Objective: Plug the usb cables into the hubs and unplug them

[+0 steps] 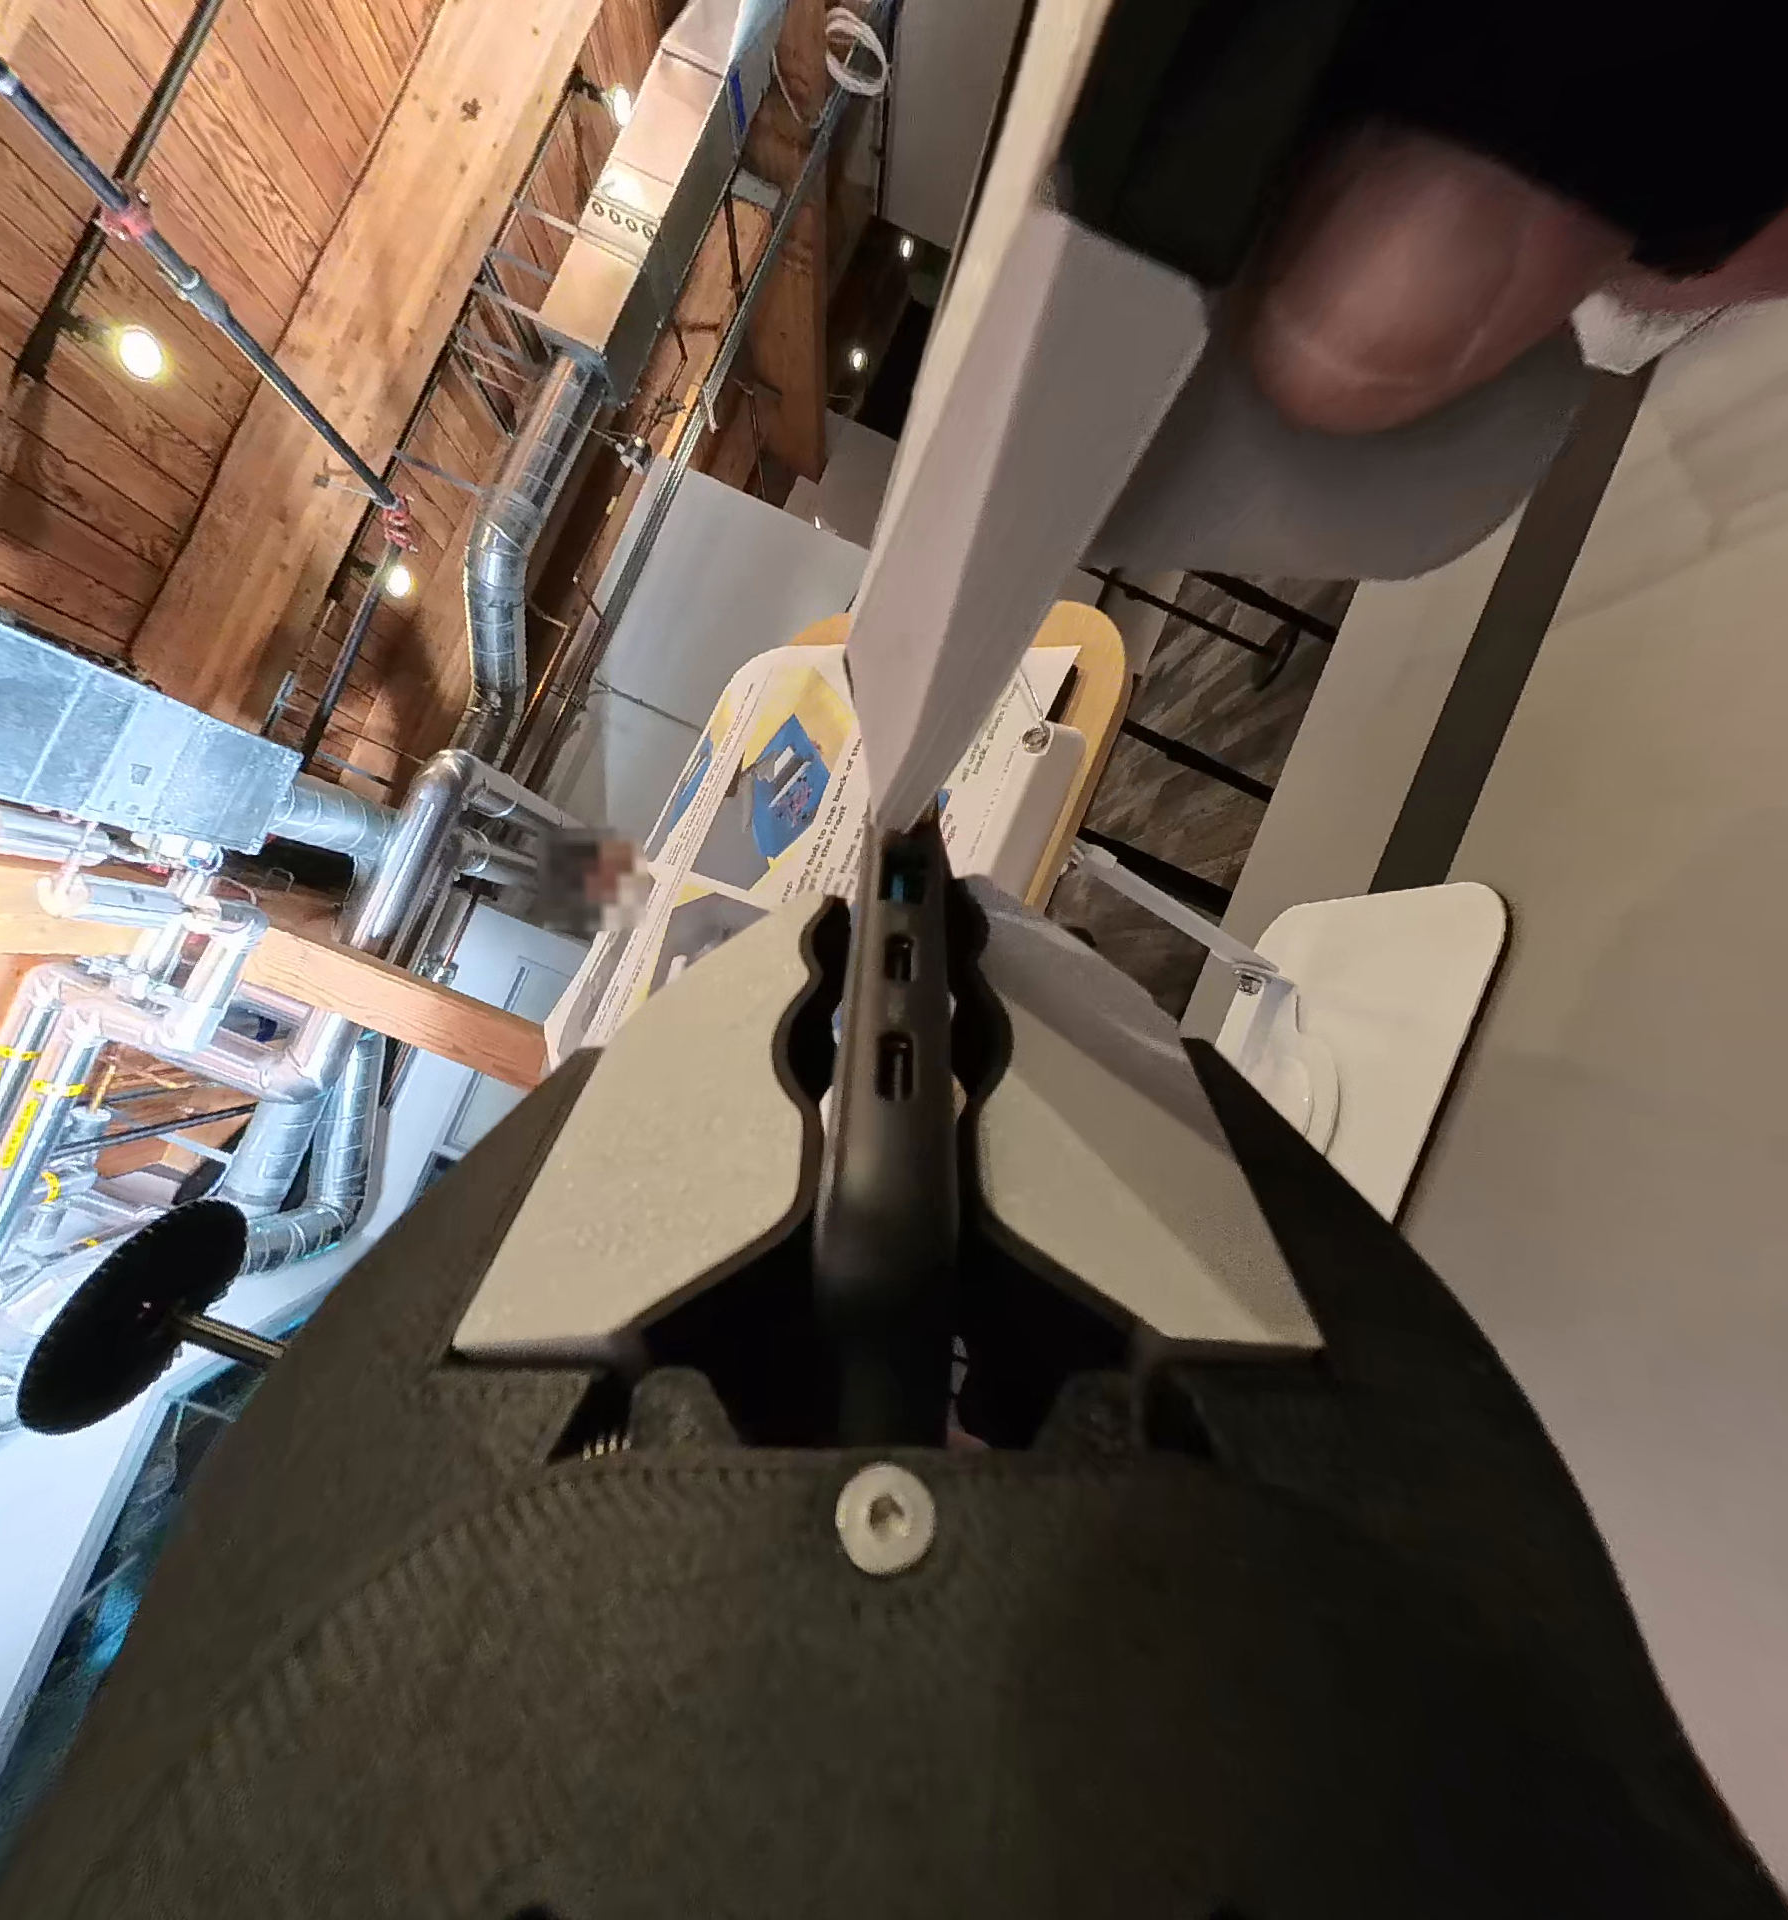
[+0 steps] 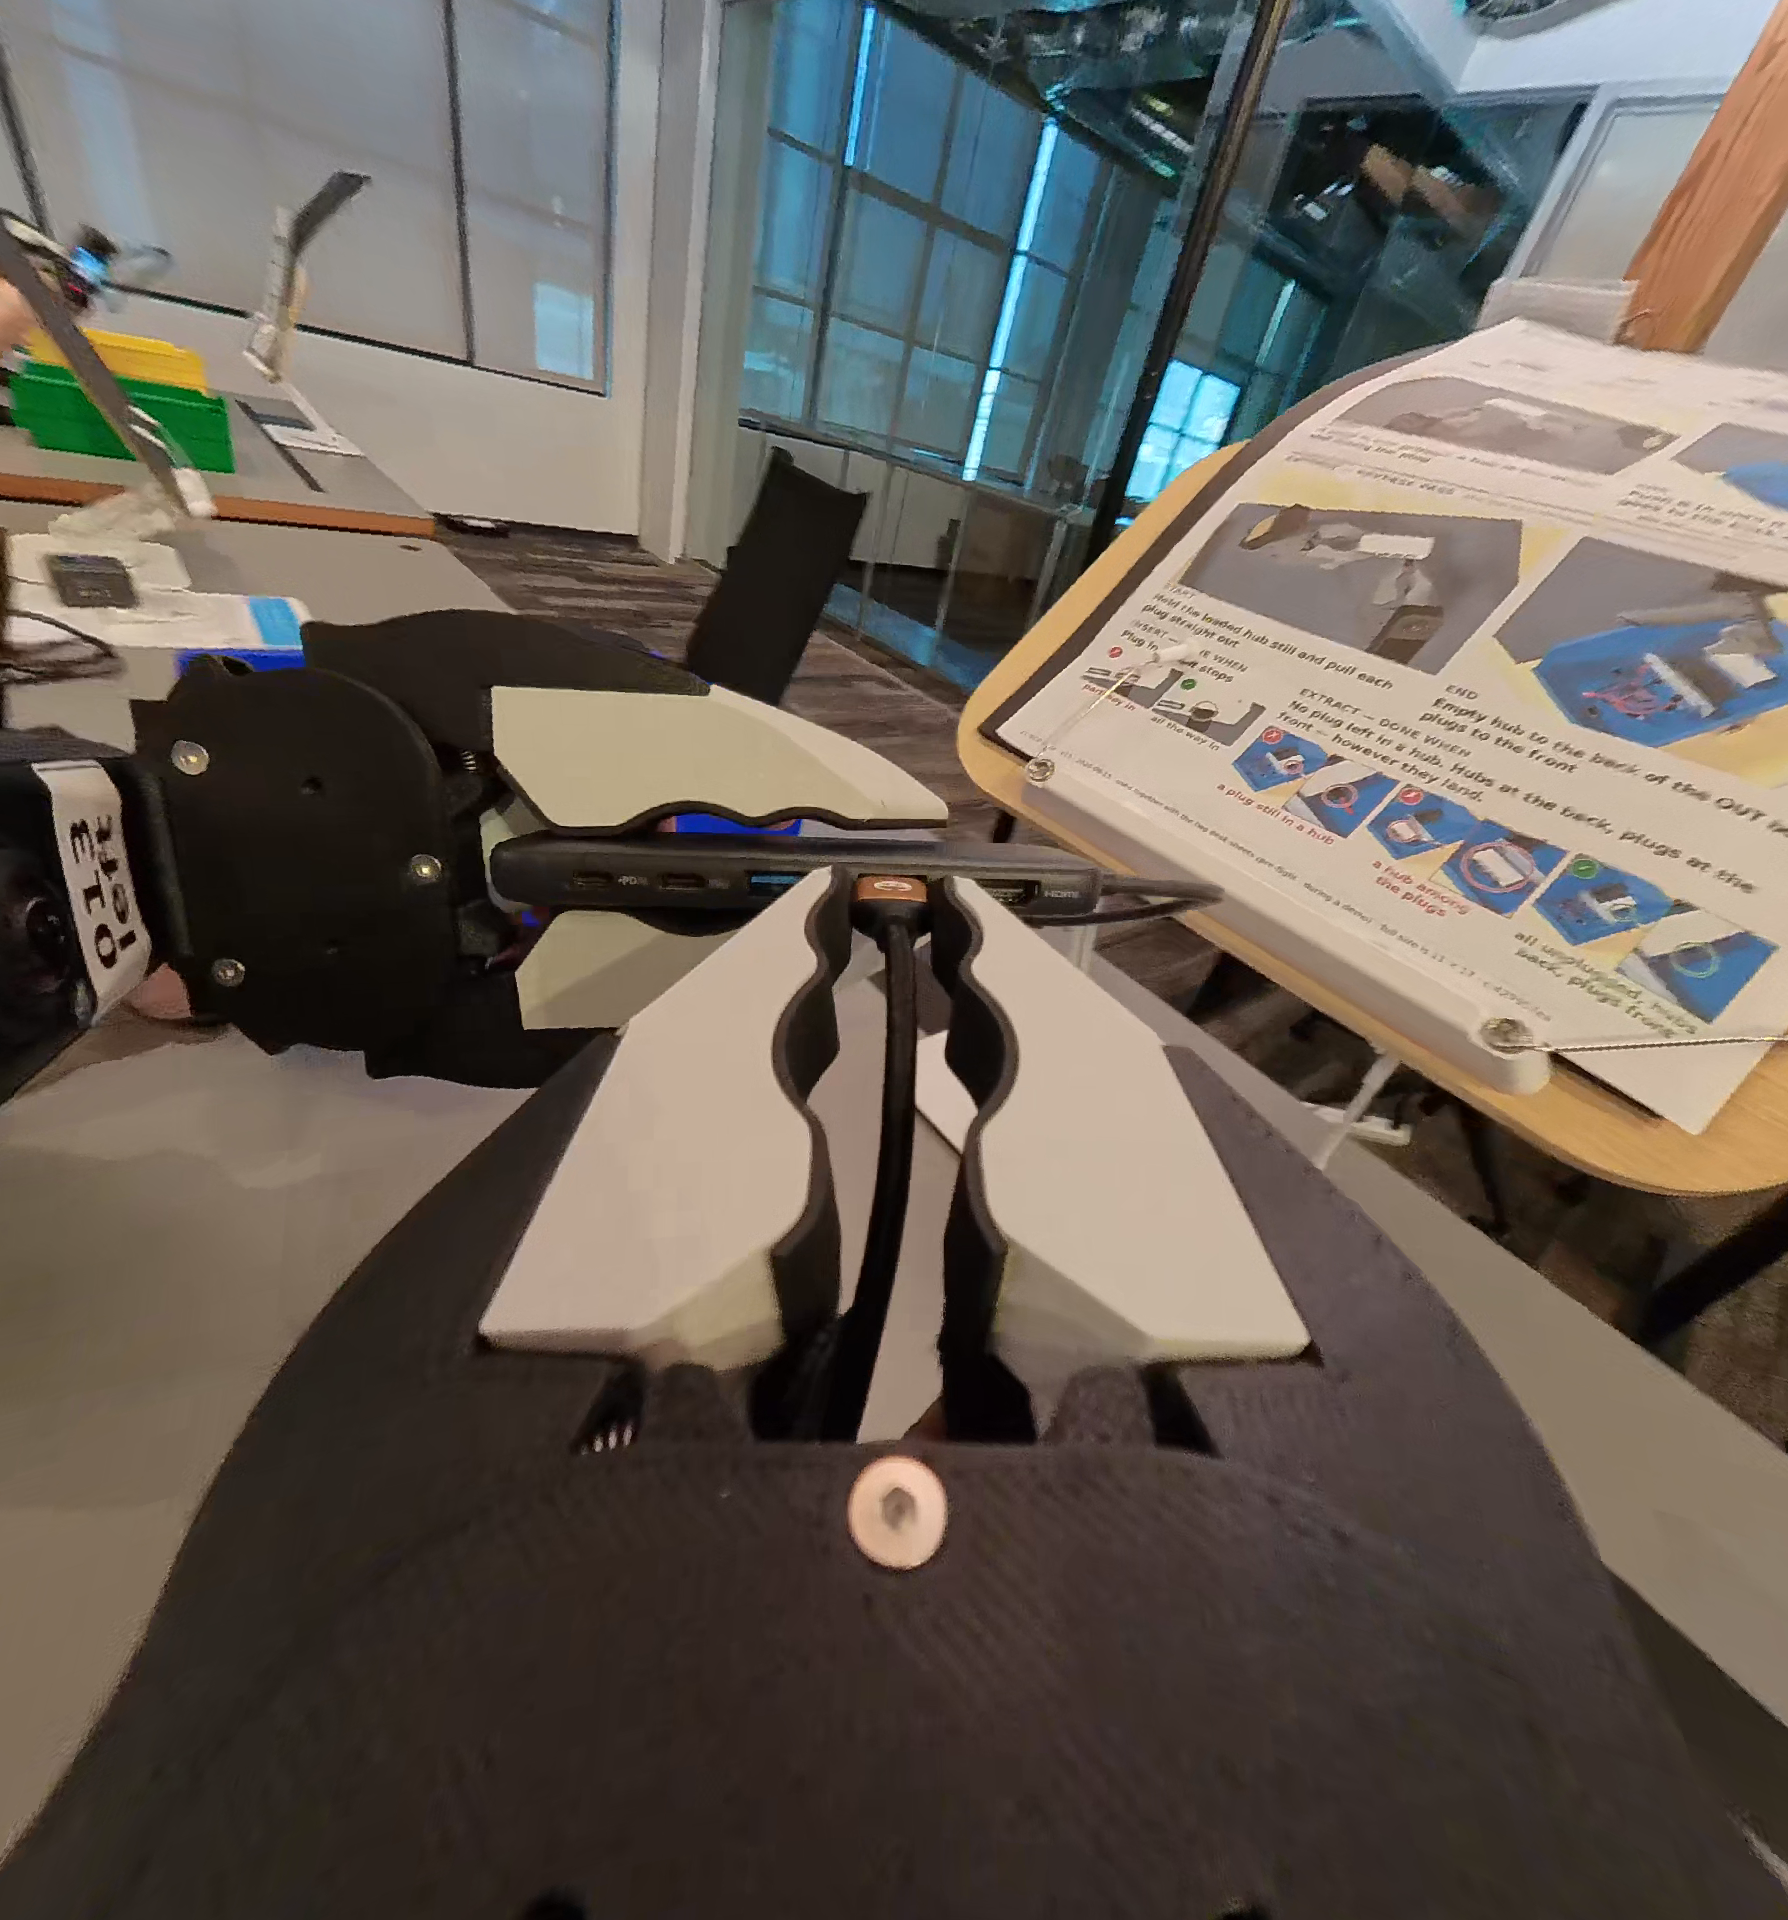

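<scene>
1. Firstly, left wrist view: the left gripper has its two grey fingers closed tight on a slim dark USB hub, held edge-on so that its row of ports faces the camera; a blue-lined port sits nearest the fingertips.
2. Left wrist view, upper part: the right gripper's pale finger comes down from the top and meets the far end of the hub, with a person's fingertip resting on that gripper's grey body. A printed instruction sheet on a wooden board lies behind, and a grey table fills the right side.
3. Right wrist view: the right gripper has its fingers drawn nearly together around a copper-coloured USB plug, whose black cable runs back between them toward the camera.
4. Right wrist view, centre: the plug touches the port face of the hub; how far it is seated cannot be told. The hub lies level, clamped from the left by the left gripper, and its own dark lead trails off to the right.
5. Right wrist view, right side: the instruction sheet rests on a tilted wooden board beside the grey table.
</scene>
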The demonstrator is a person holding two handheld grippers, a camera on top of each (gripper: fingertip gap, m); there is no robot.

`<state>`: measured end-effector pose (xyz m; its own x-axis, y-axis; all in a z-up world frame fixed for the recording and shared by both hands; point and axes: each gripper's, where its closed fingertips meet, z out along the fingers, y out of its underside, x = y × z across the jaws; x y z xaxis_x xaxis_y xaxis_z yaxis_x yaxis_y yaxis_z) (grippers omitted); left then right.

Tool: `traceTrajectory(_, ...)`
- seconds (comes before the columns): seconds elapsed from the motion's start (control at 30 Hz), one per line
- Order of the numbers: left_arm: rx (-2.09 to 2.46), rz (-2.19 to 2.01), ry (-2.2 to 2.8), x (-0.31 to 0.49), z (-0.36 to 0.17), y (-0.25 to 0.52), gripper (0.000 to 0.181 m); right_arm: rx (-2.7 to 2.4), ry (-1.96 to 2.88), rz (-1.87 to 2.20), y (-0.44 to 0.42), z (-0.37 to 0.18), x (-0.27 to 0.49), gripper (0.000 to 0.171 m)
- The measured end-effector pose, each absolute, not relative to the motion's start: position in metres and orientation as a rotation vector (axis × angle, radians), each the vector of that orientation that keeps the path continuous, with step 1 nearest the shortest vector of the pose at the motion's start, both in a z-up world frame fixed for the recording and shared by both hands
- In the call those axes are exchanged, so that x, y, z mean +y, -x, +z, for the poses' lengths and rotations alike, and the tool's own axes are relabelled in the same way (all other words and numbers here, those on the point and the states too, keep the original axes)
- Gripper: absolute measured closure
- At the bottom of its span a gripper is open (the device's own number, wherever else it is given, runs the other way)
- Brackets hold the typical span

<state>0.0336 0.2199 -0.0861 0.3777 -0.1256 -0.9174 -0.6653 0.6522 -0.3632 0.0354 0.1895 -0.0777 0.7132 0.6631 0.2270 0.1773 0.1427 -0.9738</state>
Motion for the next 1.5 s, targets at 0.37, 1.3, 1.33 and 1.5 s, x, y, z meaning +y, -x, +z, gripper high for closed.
traceTrajectory(0.37, 1.159, 0.373, 0.808, 0.217, -0.085, -0.031, 0.162, -0.824, 1.427, 0.598, -0.033, -0.077, 0.183, 0.159)
traceTrajectory(1.3, 1.201, 0.388, 0.713, 0.202, -0.081, -0.044, 0.16, -0.813, 1.423, 0.586, -0.033, -0.073, 0.181, 0.159)
traceTrajectory(1.33, 1.21, 0.375, 0.731, 0.202, -0.083, -0.044, 0.161, -0.822, 1.433, 0.607, -0.033, -0.075, 0.182, 0.159)
traceTrajectory(1.5, 1.19, 0.431, 0.777, 0.207, -0.087, -0.043, 0.163, -0.812, 1.461, 0.599, -0.035, -0.079, 0.188, 0.158)
